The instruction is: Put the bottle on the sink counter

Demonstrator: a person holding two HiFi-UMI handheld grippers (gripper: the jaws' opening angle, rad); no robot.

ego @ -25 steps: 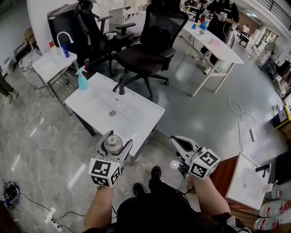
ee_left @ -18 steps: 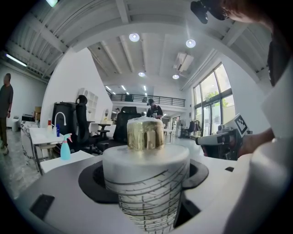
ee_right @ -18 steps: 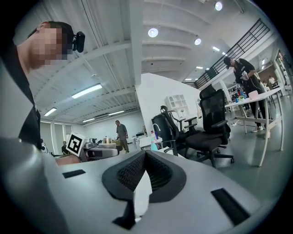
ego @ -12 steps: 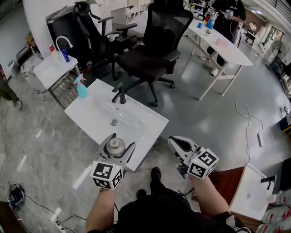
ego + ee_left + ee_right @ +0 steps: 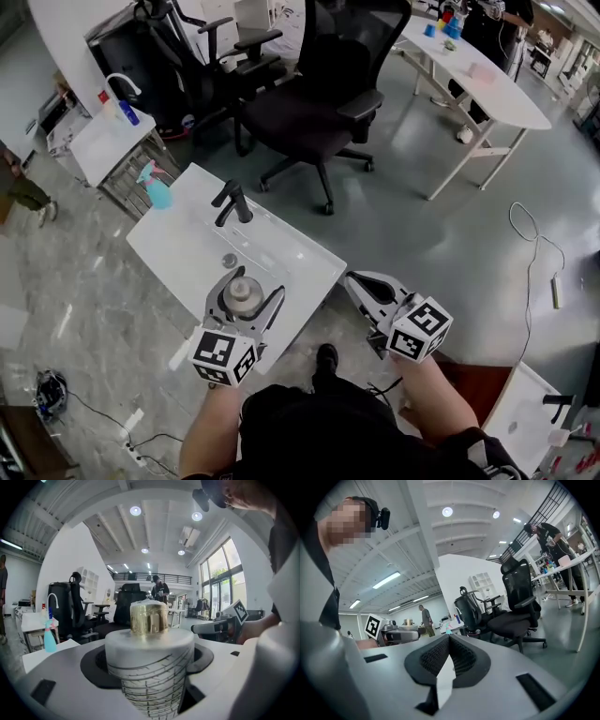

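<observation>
The left gripper [image 5: 247, 291] pinches a squat bottle [image 5: 149, 667]: frosted white body ringed with thin dark lines, shiny gold cap [image 5: 149, 617]. The right gripper [image 5: 357, 281] is pressed together, empty.

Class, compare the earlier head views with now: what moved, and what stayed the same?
The left gripper, shut on the bottle, has advanced from short of the sink counter to over its near edge. Its grip is unchanged; the right gripper stays shut and empty beside the counter.
</observation>
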